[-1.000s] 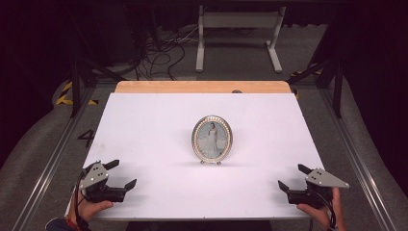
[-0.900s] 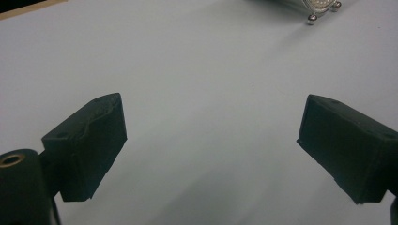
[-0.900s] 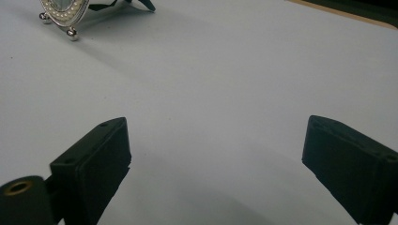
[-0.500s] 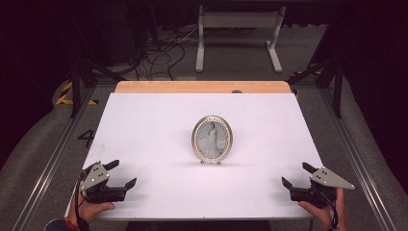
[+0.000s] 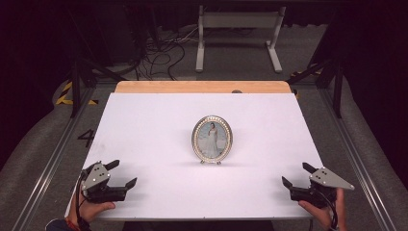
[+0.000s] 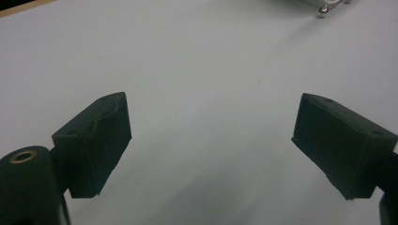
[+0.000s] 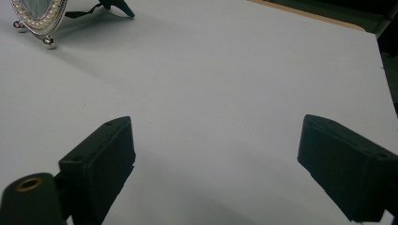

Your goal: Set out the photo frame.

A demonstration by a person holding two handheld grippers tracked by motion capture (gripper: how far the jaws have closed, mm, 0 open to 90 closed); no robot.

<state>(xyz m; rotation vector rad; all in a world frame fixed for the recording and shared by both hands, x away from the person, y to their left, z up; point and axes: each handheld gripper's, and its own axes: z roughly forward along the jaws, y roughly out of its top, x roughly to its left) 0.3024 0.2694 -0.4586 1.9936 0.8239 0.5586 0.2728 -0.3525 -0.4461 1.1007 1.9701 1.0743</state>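
While the white counter (image 5: 144, 125) carries it near the middle, the oval picture frame (image 5: 211, 138) is stood upright, long axis vertical, face turned toward the near edge. At the near corners, left hand-held gripper (image 5: 123, 174) and right hand-held gripper (image 5: 297, 174) are held wide, nothing gripped.

Desk (image 5: 144, 125): white surface, bare from the near edge to the middle, open to passage on both sides. One obstacle: oval picture frame (image 5: 212, 138), upright at the centre on small feet, its prop leg (image 7: 117, 5) reaching out behind. Left hand-held gripper (image 5: 120, 174) and right hand-held gripper (image 5: 297, 174) at the near corners, well apart from the frame.
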